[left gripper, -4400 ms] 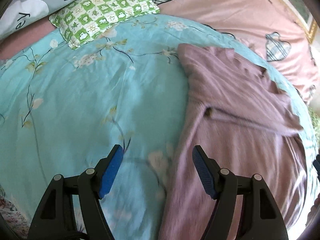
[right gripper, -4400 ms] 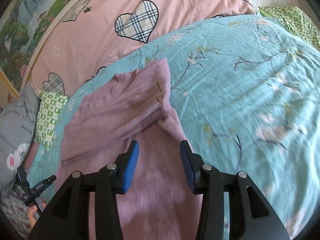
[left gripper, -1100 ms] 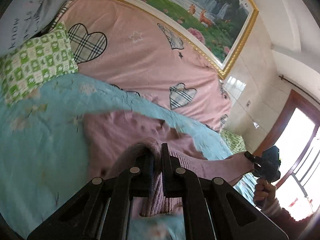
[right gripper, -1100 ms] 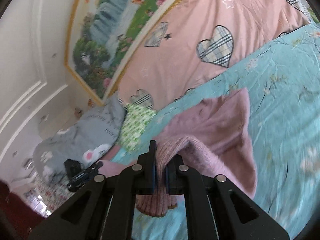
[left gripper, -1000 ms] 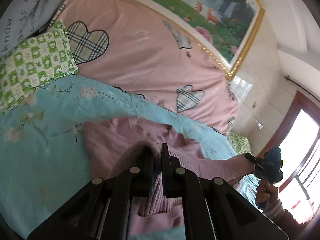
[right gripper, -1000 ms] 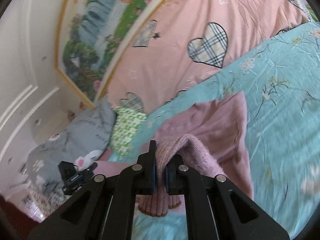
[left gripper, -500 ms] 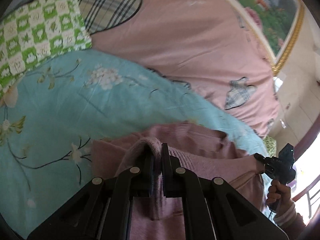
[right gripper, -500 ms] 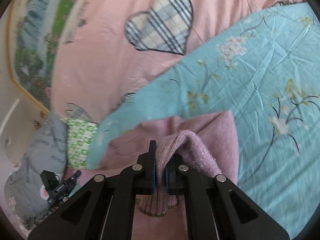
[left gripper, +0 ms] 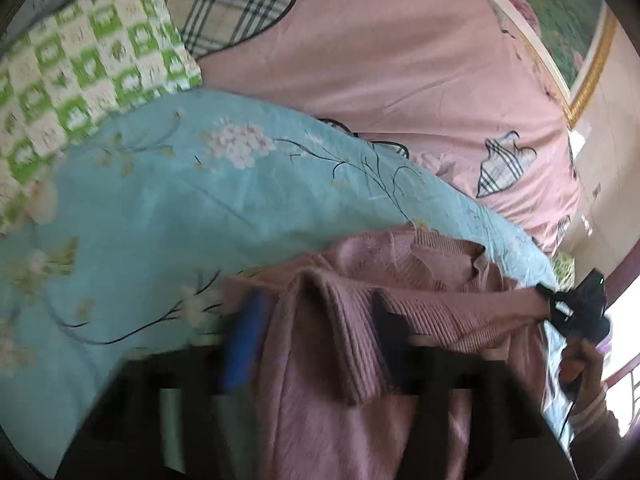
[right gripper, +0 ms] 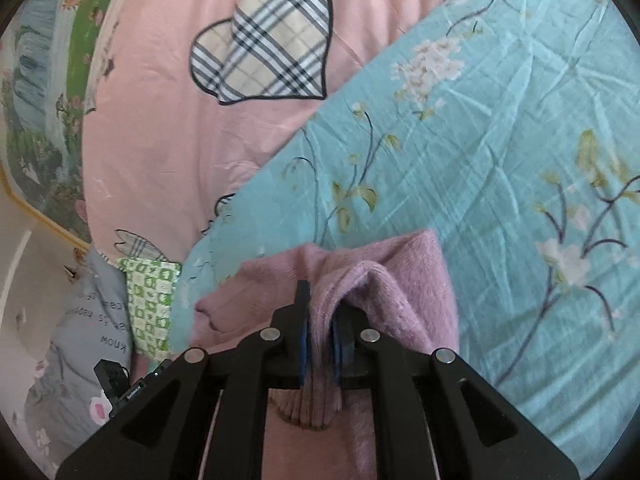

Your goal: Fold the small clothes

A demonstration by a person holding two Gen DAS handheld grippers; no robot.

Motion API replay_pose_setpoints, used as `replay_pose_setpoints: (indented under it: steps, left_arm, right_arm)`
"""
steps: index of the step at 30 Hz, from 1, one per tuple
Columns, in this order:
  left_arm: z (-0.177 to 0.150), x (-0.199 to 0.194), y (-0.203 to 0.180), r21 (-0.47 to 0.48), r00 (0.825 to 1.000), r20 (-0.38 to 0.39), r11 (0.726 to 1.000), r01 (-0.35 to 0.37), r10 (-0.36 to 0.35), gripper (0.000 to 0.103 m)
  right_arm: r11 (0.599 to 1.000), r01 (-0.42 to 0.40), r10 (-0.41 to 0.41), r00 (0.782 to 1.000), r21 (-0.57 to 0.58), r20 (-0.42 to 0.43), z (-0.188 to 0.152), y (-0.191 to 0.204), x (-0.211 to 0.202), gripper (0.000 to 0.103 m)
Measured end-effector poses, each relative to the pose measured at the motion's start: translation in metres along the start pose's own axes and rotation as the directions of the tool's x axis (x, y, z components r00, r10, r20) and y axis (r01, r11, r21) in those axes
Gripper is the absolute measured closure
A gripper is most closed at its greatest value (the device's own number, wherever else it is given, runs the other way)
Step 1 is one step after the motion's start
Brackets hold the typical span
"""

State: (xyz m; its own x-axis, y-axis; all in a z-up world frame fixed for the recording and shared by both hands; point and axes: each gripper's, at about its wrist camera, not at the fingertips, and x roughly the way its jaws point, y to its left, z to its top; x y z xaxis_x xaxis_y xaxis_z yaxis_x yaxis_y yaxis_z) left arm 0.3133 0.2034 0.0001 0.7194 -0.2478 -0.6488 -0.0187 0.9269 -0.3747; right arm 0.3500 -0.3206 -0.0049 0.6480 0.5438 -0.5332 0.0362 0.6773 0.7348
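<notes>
You're holding the left tool (left gripper: 316, 344) low over the mauve ribbed knit sweater (left gripper: 420, 288), and its jaws have just been opening: the blue pad (left gripper: 242, 344) is standing well clear of the fabric on one side, with a soft, rounded fold of ribbed hem lying loose between the two fingers. The picture is smearing with motion down there, so the far finger is showing only as a dark shape behind the knit.

Your right tool (right gripper: 318, 344) has also just been easing apart, but only a little; the narrow gap between its ridged blue pads (right gripper: 304, 344) is filled by a thick bunch of fuzzy hem, the ribbed edge hanging out below the fingers. I cannot tell whether the pads are pressing on the knit or merely flanking it.

The sweater is lying on the bed, on the turquoise cotton sheet printed with pale blossoms and thin dark branches (right gripper: 500, 128), its near half doubled over onto the rest so the folded edge is bunching up in a soft ridge between your two tools. Beyond it, the pink quilt with plaid heart patches (right gripper: 180, 80) is rising smooth and rounded, and the green-and-white checked pillow (left gripper: 80, 76) is sitting at the sheet's far edge. Your right hand (left gripper: 576, 364) is gripping its handle just beside the sweater's side.
</notes>
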Motion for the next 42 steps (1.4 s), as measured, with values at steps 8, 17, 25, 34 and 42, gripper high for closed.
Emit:
replay_pose_setpoints:
  steps: [8, 17, 25, 34, 42]
  left_arm:
    - [-0.065, -0.037, -0.082, 0.212, 0.964, -0.131, 0.943, 0.255, -0.231, 0.043]
    - [-0.073, 0.061, -0.126, 0.351, 0.944, -0.328, 0.921, 0.166, -0.045, 0.047]
    - [0.017, 0.103, -0.054, 0.115, 0.988, -0.154, 0.993, -0.005, 0.023, 0.062]
    - [0.003, 0.043, -0.028, -0.009, 0.999, -0.039, 1.000, -0.010, 0.009, 0.047]
    - [-0.083, -0.022, -0.038, -0.016, 0.990, -0.095, 0.995, 0.100, -0.101, 0.047]
  right_arm:
    - [0.985, -0.042, 0.048, 0.998, -0.168, 0.033, -0.061, 0.040, -0.039, 0.054]
    - [0.769, 0.048, -0.276, 0.924, -0.637, -0.263, -0.133, 0.103, 0.070, 0.056]
    - [0.912, 0.261, -0.259, 0.965, -0.318, 0.048, -0.013, 0.050, 0.068, 0.058]
    - [0.958, 0.242, -0.210, 0.958, -0.153, 0.197, -0.039, 0.031, -0.008, 0.056]
    - [0.954, 0.127, -0.114, 0.992, -0.271, 0.062, -0.120, 0.051, -0.040, 0.056]
